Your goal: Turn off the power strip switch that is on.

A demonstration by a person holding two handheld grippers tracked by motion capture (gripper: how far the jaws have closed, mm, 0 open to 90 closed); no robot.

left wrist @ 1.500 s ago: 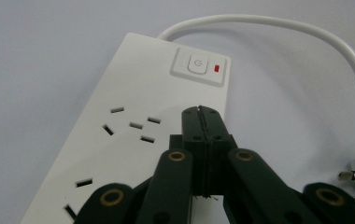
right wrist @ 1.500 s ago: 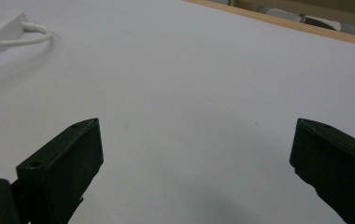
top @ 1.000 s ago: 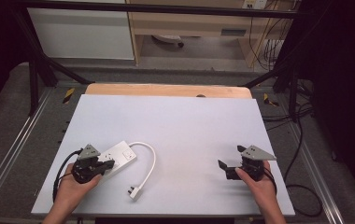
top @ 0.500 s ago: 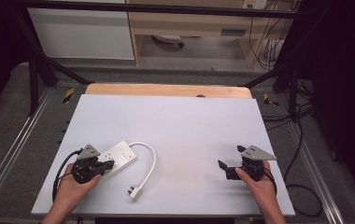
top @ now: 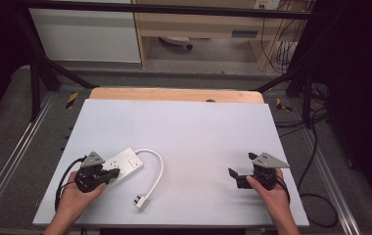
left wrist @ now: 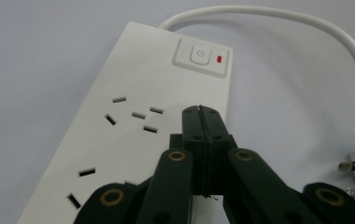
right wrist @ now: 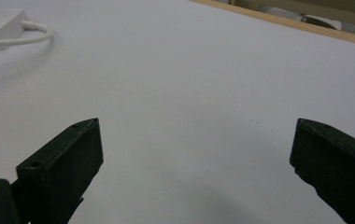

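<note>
power strip (top: 121,164): white, lower left of high view, on table (top: 198,132); cord (top: 155,166) loops to plug (top: 141,200). left gripper (left wrist: 202,122): jaws pressed together over strip. right gripper (top: 238,177): lower right, jaws spread, empty.

No visible shift since 1 s ago (possibly too slight): left gripper (top: 106,174), power strip (top: 123,163).

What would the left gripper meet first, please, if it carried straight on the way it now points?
Likely the power strip: the left gripper, jaws shut, hangs just over its face, aimed towards the switch. Whether it already touches is unclear.
</note>
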